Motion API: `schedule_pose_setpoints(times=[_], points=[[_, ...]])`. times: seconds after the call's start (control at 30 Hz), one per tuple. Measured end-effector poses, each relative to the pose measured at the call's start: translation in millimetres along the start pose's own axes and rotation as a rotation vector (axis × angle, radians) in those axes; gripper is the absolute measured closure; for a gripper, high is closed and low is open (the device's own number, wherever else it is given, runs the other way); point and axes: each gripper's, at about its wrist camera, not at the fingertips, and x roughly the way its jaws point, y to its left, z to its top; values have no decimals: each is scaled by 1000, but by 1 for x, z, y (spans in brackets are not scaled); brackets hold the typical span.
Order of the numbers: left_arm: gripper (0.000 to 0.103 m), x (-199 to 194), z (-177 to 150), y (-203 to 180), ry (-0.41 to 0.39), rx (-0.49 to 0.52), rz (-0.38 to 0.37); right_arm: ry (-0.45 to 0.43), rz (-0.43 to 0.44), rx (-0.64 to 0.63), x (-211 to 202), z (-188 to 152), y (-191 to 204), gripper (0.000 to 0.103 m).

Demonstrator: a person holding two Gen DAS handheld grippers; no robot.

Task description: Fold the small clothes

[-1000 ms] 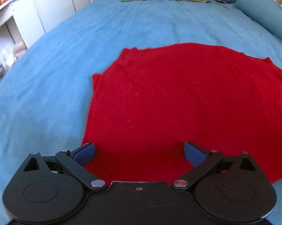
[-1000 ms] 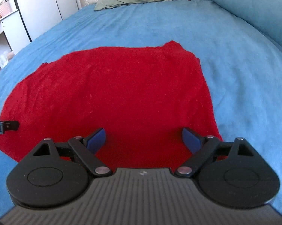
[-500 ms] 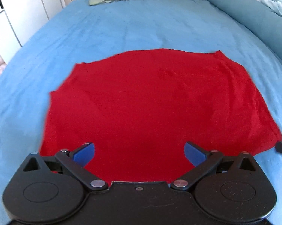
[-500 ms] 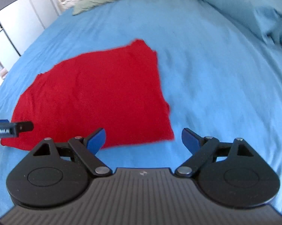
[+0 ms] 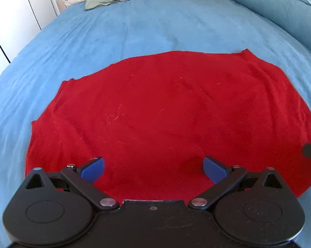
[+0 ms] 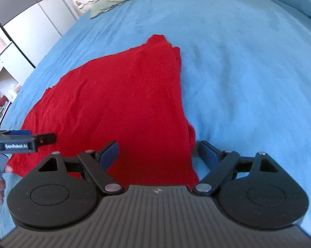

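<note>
Blue bed [image 5: 134, 26] held the red cloth [image 5: 165, 111] flat in its middle. Your right claw [image 6: 157, 155], wide and empty, sat over its near right edge; your left claw [image 5: 153, 168], wide too, over the near middle.

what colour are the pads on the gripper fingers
Blue pads on the left gripper, clearest in the left wrist view; the right gripper's look the same.

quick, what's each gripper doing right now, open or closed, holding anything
Left gripper: open, holding nothing, over the red cloth.
Right gripper: open, holding nothing, at the cloth's right edge.
</note>
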Motion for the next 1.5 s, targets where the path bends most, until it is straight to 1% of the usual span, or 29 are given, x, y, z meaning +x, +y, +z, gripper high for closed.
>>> schedule_pose_setpoints(times=[0.13, 0.17, 0.23, 0.3, 0.33, 0.43, 0.5, 0.57, 0.63, 0.7, 0.77, 0.83, 0.9, 0.97, 1.0, 1.07, 1.1, 1.13, 1.17, 1.23, 1.27, 1.3, 1.37, 1.4, 1.43, 1.47, 1.5], points=[[0, 2, 0, 8, 1, -11, -4, 14, 29, -24, 14, 17, -5, 23], [0, 3, 1, 10, 3, -10, -4, 19, 36, -26, 17, 22, -7, 28], [0, 6, 0, 12, 9, -8, 0, 36, 46, -25, 22, 27, -11, 41], [0, 13, -2, 14, 26, -6, -6, 58, 51, -43, 23, 32, -10, 66], [0, 17, -3, 15, 39, -12, -13, 71, 61, -43, 23, 34, -9, 70], [0, 25, 0, 17, 72, -44, -30, 98, 31, -55, 19, 41, 2, 74], [0, 27, 6, 18, 103, -26, -36, 105, 12, -47, 12, 50, 14, 75], [0, 24, 13, 23, 139, -28, -61, 93, 26, -27, -1, 65, 33, 75], [0, 14, 17, 37, 146, -40, -74, 72, 56, -30, -16, 84, 63, 75], [0, -3, 17, 56, 126, -34, -68, 49, 102, -60, -27, 102, 102, 75], [0, -18, 13, 76, 114, -38, -60, 39, 161, -122, -30, 118, 153, 75], [0, -33, 2, 103, 114, -70, -55, 52, 233, -199, -23, 124, 213, 75], [0, -45, -13, 129, 108, -101, -57, 95, 286, -297, -2, 116, 273, 75], [0, -52, -33, 150, 106, -112, -51, 148, 304, -374, 26, 98, 322, 75], [0, -54, -46, 159, 108, -108, -48, 186, 307, -413, 48, 81, 347, 75], [0, -54, -66, 172, 115, -93, -37, 260, 271, -462, 90, 50, 376, 75], [0, -54, -76, 177, 117, -89, -37, 303, 233, -484, 116, 31, 386, 75], [0, -54, -83, 181, 119, -88, -42, 326, 204, -497, 131, 17, 390, 74], [0, -55, -91, 185, 120, -92, -51, 330, 182, -498, 141, 8, 391, 71], [0, -59, -101, 192, 110, -110, -87, 283, 192, -496, 138, 4, 394, 51], [0, -62, -104, 195, 100, -118, -102, 275, 214, -491, 132, 5, 395, 35], [0, -65, -105, 197, 91, -125, -108, 245, 242, -483, 120, 11, 393, 30], [0, -74, -102, 200, 70, -140, -122, 175, 279, -475, 95, 26, 386, 29], [0, -81, -101, 198, 55, -154, -133, 128, 290, -456, 76, 36, 377, 24], [0, -88, -99, 198, 41, -167, -145, 85, 285, -436, 57, 45, 366, 18], [0, -94, -95, 197, 27, -180, -159, 33, 258, -412, 38, 53, 352, 6], [0, -98, -90, 193, 17, -189, -174, -13, 217, -391, 21, 58, 338, 1]])
